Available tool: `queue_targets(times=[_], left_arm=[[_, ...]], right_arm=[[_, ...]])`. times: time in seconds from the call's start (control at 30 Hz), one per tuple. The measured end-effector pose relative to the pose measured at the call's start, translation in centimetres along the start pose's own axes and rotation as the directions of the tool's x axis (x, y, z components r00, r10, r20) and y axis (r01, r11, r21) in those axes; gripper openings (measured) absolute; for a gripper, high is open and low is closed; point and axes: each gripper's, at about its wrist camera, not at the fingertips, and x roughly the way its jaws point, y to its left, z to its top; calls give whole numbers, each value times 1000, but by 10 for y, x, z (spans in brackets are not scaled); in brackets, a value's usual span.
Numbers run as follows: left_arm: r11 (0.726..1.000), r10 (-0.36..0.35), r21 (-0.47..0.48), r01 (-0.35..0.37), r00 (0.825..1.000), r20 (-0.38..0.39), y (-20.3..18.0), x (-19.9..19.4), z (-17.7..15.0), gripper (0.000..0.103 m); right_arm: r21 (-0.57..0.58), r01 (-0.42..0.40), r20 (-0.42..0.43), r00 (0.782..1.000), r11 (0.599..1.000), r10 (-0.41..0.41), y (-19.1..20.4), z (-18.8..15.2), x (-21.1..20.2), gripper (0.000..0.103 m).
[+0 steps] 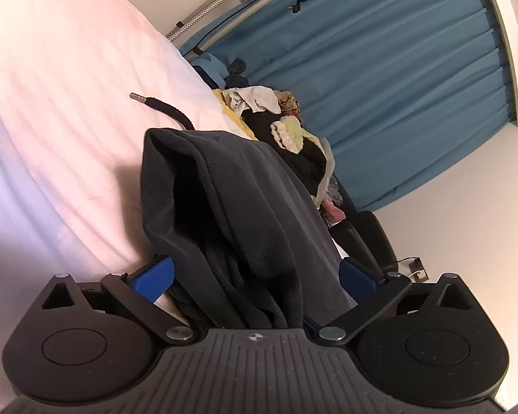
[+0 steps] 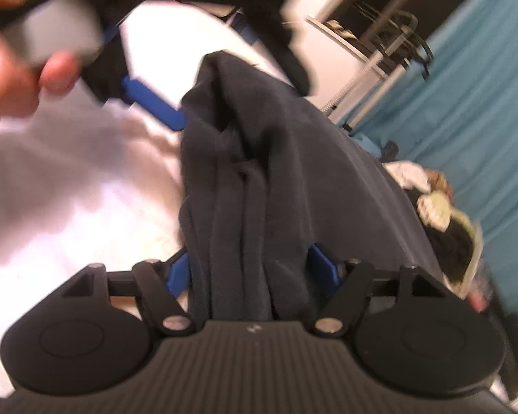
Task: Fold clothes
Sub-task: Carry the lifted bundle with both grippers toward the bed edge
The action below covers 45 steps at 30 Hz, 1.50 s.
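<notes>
Both hand-held grippers [image 1: 255, 272] [image 2: 253, 269] clamp dark garment [image 1: 231, 207] edges.

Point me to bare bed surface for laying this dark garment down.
Free: the white bedsheet left of the dark garment, bordered above by the black cable. Crowded: the clothes pile between garment and blue curtain.

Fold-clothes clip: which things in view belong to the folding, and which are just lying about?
In the job: dark garment, left gripper, right gripper, white bed.

Lying about: pile of mixed clothes, black cable, blue curtain.
</notes>
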Motion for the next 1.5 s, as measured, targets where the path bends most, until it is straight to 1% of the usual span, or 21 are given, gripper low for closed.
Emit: queue_targets(times=[0.07, 0.1, 0.2, 0.27, 0.37, 0.53, 0.67, 0.73, 0.83, 0.9, 1.0, 1.1, 1.13, 1.2, 1.23, 1.27, 1.33, 1.4, 1.43, 1.47, 1.5], left_arm=[[1000, 0, -8, 0, 1000, 2, 0, 0, -1, 102], [1000, -3, -18, 3, 1000, 0, 1, 0, -2, 102], [998, -45, -50, 44, 999, -3, 2, -4, -2, 102], [995, -75, -64, 75, 997, 2, 2, -6, -3, 102], [989, -122, -81, 123, 992, 17, 2, -3, -6, 102], [980, -160, -119, 160, 987, 5, 6, 26, -14, 103], [965, -193, -173, 195, 981, 26, 12, 51, -16, 103], [963, -191, -186, 196, 981, 41, 16, 56, -16, 103], [951, -199, -231, 205, 979, 46, 24, 57, -12, 103], [950, -197, -239, 202, 979, 44, 26, 59, -10, 103], [961, -173, -215, 177, 984, 37, 24, 65, -8, 103], [979, -93, -183, 88, 996, -16, 21, 78, -3, 103], [981, -70, -182, 64, 997, -27, 22, 82, -2, 101], [985, -12, -171, 7, 1000, -27, 25, 85, -1, 79], [986, -8, -166, 3, 1000, -29, 27, 85, 0, 78], [987, -11, -161, 6, 999, -32, 28, 86, 1, 75], [988, -3, -157, -3, 999, -38, 29, 87, 3, 71], [987, 1, -158, -8, 999, -42, 31, 88, 4, 69], [988, 1, -156, -8, 999, -43, 31, 89, 4, 69], [988, 0, -154, -7, 999, -44, 31, 90, 5, 69], [988, -1, -152, -6, 999, -44, 32, 90, 5, 69]], right_arm=[[-36, 19, -6, 1000, 999, -19, 13, 1, 0, 69], [-12, 23, -7, 1000, 1000, -23, 10, 3, -1, 55], [153, 5, 18, 1000, 988, -7, -13, 10, -12, 35], [262, -2, 45, 999, 965, -10, -28, 12, -21, 29], [425, -22, 79, 997, 905, -13, -54, 12, -30, 26], [535, -51, 111, 994, 844, -10, -71, 9, -36, 25], [522, -60, 101, 995, 851, 8, -64, 10, -35, 26], [481, -50, 86, 996, 875, 10, -53, 12, -33, 26], [350, -10, 49, 999, 937, -7, -34, 17, -26, 26], [281, 12, 37, 999, 960, -23, -24, 20, -23, 26], [171, 38, 48, 998, 985, -47, -9, 20, -24, 26], [152, 13, 57, 998, 988, -22, -4, 19, -29, 26], [150, 4, 57, 998, 989, -12, -2, 19, -31, 26], [174, -15, 63, 998, 985, 4, -6, 16, -37, 29], [201, -31, 68, 998, 979, 18, -10, 15, -40, 29], [236, -53, 75, 996, 970, 36, -16, 14, -44, 30], [370, -145, 123, 987, 918, 106, -39, 8, -60, 30], [528, -209, 212, 971, 823, 110, -71, -4, -79, 30], [611, -207, 239, 968, 764, 72, -90, -15, -86, 31], [688, -208, 261, 965, 696, 31, -109, -25, -92, 40], [758, -203, 269, 963, 620, -14, -128, -37, -97, 60]])
